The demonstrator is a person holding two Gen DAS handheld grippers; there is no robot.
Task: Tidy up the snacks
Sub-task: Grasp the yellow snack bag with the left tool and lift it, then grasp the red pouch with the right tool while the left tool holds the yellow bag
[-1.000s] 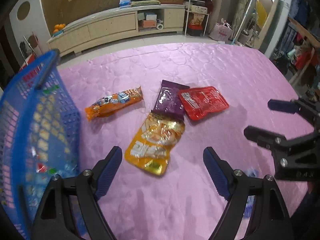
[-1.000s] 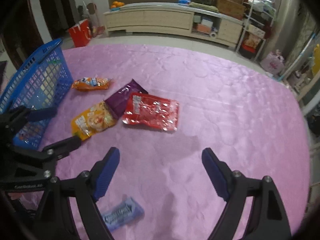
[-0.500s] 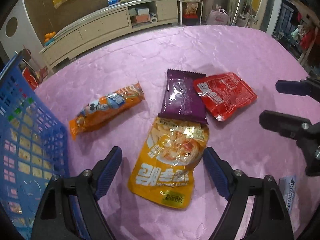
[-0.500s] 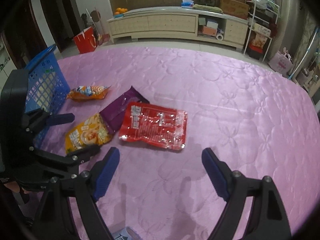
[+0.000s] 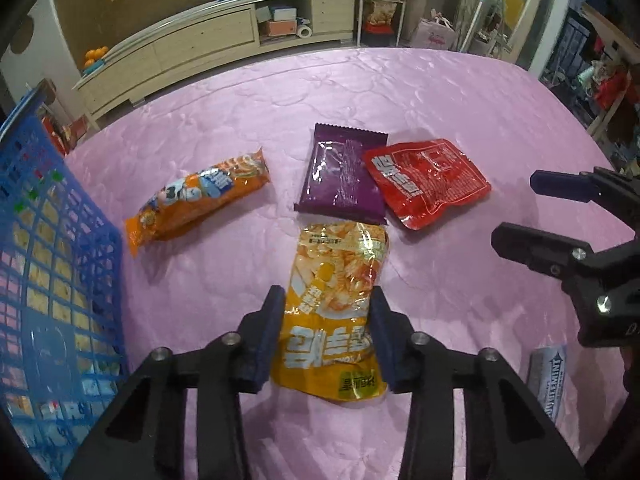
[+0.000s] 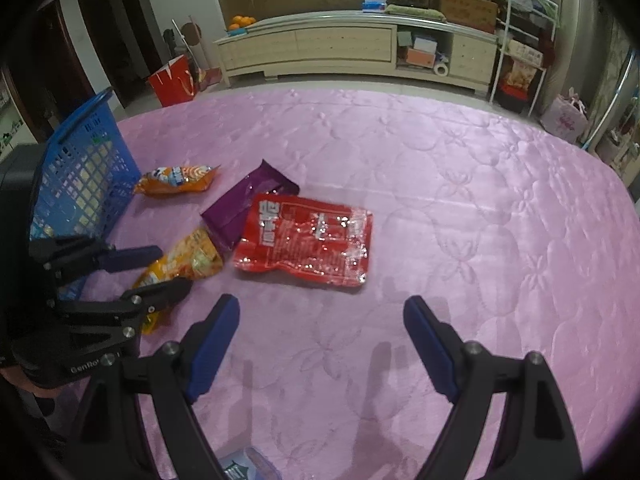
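The yellow snack pouch [image 5: 334, 312] lies flat on the pink quilt [image 5: 420, 92], just in front of the purple packet [image 5: 342, 176]. The left gripper [image 5: 326, 336] pinches its sides. Right of the pouch, the right gripper [image 6: 322, 344] hovers, fingers spread wide. Left of it stands the blue basket [image 5: 52, 264].

Left gripper [image 5: 326, 336]: has come forward and down onto the yellow snack pouch [image 5: 338, 304], away from the blue basket [image 5: 52, 272]; earlier it hung back, short of the pouch.
Left jaws: were spread wide, now drawn in against both long edges of the yellow snack pouch, touching it.
Right gripper [image 6: 320, 344]: has advanced toward the red snack pouch [image 6: 308, 246], which now lies near its fingertips; jaws as wide as before.
Gum pack [image 5: 550, 380]: now beside the left gripper, nearly out of the right wrist view.
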